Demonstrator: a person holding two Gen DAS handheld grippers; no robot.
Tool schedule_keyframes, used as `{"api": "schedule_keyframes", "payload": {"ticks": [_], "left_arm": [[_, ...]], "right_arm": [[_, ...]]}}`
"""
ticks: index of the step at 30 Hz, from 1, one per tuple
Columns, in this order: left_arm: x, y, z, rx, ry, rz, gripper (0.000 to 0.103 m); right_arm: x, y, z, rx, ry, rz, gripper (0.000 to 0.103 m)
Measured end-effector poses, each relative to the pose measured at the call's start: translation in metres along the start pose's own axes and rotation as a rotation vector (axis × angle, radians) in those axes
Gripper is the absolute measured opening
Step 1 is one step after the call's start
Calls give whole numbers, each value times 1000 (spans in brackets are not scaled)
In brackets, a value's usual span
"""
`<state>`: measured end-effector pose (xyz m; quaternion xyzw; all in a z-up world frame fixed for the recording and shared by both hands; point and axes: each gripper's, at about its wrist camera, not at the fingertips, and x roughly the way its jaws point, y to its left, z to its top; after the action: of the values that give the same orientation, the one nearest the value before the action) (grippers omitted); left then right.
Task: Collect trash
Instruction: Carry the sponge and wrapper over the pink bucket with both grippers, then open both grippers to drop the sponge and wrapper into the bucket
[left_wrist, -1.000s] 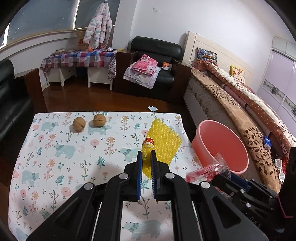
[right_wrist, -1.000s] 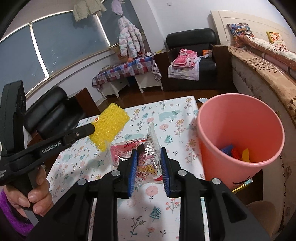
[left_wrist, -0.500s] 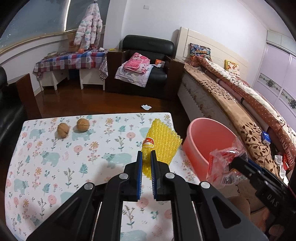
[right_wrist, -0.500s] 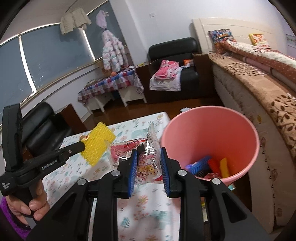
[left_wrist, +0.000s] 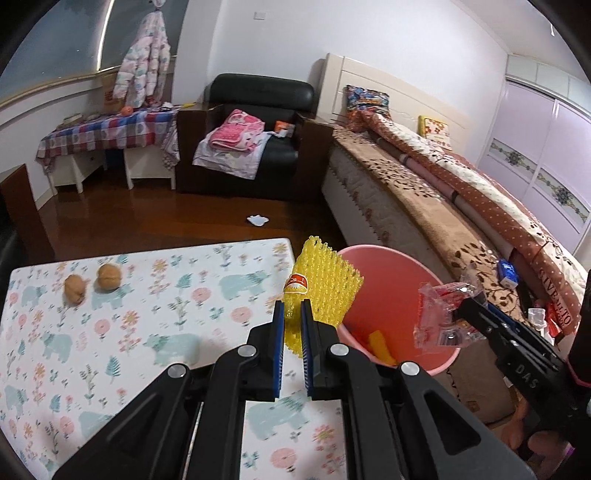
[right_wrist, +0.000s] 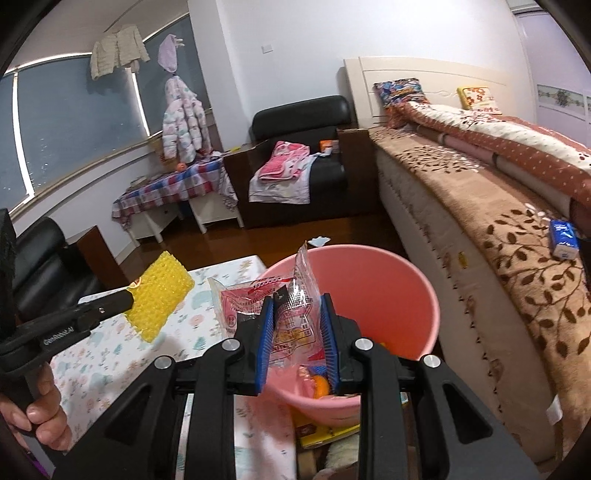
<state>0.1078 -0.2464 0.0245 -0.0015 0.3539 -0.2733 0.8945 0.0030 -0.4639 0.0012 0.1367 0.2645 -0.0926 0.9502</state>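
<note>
My left gripper (left_wrist: 292, 312) is shut on a yellow foam fruit net (left_wrist: 325, 288) with a red sticker and holds it in the air over the table's right edge, beside the pink bin (left_wrist: 391, 280). It also shows in the right wrist view (right_wrist: 159, 295). My right gripper (right_wrist: 297, 314) is shut on a clear and red plastic snack wrapper (right_wrist: 291, 310) and holds it over the pink bin (right_wrist: 388, 295). In the left wrist view the wrapper (left_wrist: 441, 317) hangs above the bin's right rim. Several colourful scraps lie in the bin.
The table (left_wrist: 147, 332) has a floral cloth with two walnuts (left_wrist: 107, 277) at the far left. A bed (left_wrist: 443, 192) runs along the right, close to the bin. A black armchair (left_wrist: 258, 136) and a checked side table (left_wrist: 107, 133) stand at the back.
Both grippers have moved right and up with their loads. The wrapper has gone from above the table to above the bin, and the foam net from the table top to its right edge.
</note>
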Motion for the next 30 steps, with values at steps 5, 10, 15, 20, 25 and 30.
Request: {"api": "schedule_keyframes", "payload": {"ticks": [5,10,15,20,25,30], "left_arm": [[11,-19,7,19,7,-40,8],[25,-40,9,39,25,-81,8],[45,-60,6,70,56,-112,8],[68,-70,1,78,92,-116,8],[86,-73,-4,79,126,-108,8],[98,-74,-9,88,150,-95,8]], "right_arm": [[2,-16,4,10,-13,-40,25],[7,-33,2,25,-9,-66,25],[13,-45,-1,26,-1,-95,25],[24,-54,-4,30,17,-109,25],[37,-57,-7,20,42,-116,25],[46,-58,-10,5,58,-126,25]]}}
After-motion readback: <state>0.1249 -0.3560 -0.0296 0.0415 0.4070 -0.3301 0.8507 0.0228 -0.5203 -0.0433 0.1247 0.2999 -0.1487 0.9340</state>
